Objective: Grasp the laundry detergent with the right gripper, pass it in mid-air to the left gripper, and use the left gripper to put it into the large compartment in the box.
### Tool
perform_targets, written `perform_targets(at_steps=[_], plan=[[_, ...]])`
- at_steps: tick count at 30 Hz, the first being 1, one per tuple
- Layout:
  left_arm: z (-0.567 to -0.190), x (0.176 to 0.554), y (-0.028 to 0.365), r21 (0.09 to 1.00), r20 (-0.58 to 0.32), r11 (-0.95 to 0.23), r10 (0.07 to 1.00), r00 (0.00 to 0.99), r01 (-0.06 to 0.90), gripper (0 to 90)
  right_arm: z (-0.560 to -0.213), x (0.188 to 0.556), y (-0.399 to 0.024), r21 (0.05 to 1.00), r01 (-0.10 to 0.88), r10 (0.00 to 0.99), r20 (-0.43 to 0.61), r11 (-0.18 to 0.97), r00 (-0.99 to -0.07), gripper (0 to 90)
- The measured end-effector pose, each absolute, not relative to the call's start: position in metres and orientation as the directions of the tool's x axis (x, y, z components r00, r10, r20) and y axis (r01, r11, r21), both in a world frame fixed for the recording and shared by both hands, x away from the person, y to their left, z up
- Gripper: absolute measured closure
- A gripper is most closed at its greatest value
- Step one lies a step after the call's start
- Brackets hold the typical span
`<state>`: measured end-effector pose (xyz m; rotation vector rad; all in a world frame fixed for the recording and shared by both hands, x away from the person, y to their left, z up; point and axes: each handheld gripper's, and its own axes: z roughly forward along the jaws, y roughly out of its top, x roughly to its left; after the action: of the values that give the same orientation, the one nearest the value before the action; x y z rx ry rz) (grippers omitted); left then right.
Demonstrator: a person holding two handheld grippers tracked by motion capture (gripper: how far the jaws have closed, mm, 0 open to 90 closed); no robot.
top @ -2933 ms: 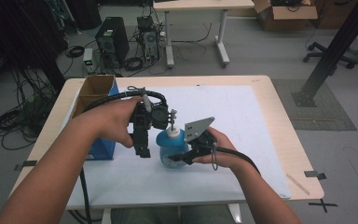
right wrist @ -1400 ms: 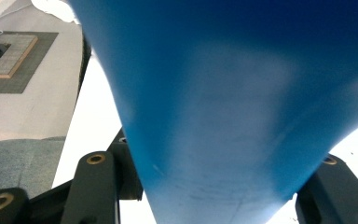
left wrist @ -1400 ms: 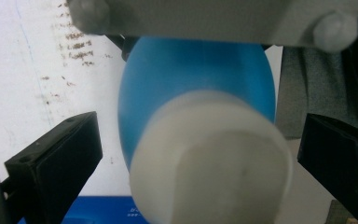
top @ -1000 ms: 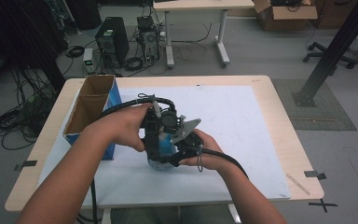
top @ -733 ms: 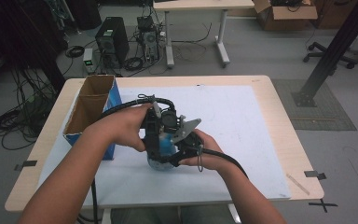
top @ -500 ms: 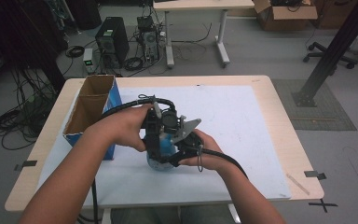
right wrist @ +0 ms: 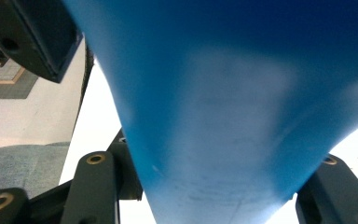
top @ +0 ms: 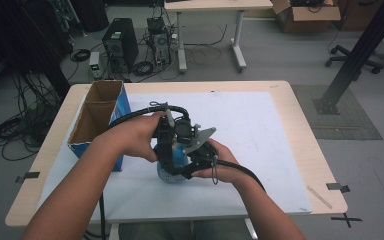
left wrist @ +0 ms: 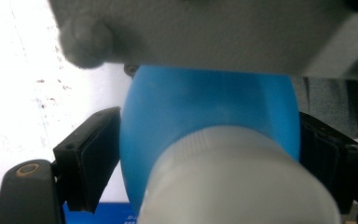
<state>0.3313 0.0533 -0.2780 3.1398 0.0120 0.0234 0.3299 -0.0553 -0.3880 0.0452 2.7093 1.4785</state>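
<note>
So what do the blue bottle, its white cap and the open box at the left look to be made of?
Blue bottle: probably plastic, with a smooth, slightly glossy skin showing soft highlights. White cap: likely plastic too, matte, with fine ridges around its rim. Open box: cardboard, judging by its raw brown inside and thin folded walls, with a printed blue outside.

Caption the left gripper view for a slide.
Left gripper jaws closing around the blue bottle just below its white cap.
</note>
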Motion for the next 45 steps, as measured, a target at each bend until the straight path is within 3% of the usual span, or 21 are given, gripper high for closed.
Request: perform_targets(at_steps=[12, 26, 45], plan=[[-0.2783, 0.331, 0.0522, 0.0, 0.011, -1.0, 0.004, 1.0, 0.004, 23.2, -0.3877, 0.3299, -0.0557, 0.844, -0.002, 0.054, -0.037, 0.536, -0.998, 44.8], [-0.2774, 0.3306, 0.051, -0.008, 0.011, -1.0, 0.004, 1.0, 0.004, 37.2, -0.3877, 0.3287, -0.0568, 0.846, -0.002, 0.053, -0.036, 0.533, -0.998, 44.8], [-0.2741, 0.3276, 0.0464, -0.018, 0.044, -1.0, -0.023, 0.999, -0.022, 38.7, -0.3858, 0.3273, -0.0608, 0.853, -0.01, 0.065, -0.051, 0.522, -0.997, 44.7]])
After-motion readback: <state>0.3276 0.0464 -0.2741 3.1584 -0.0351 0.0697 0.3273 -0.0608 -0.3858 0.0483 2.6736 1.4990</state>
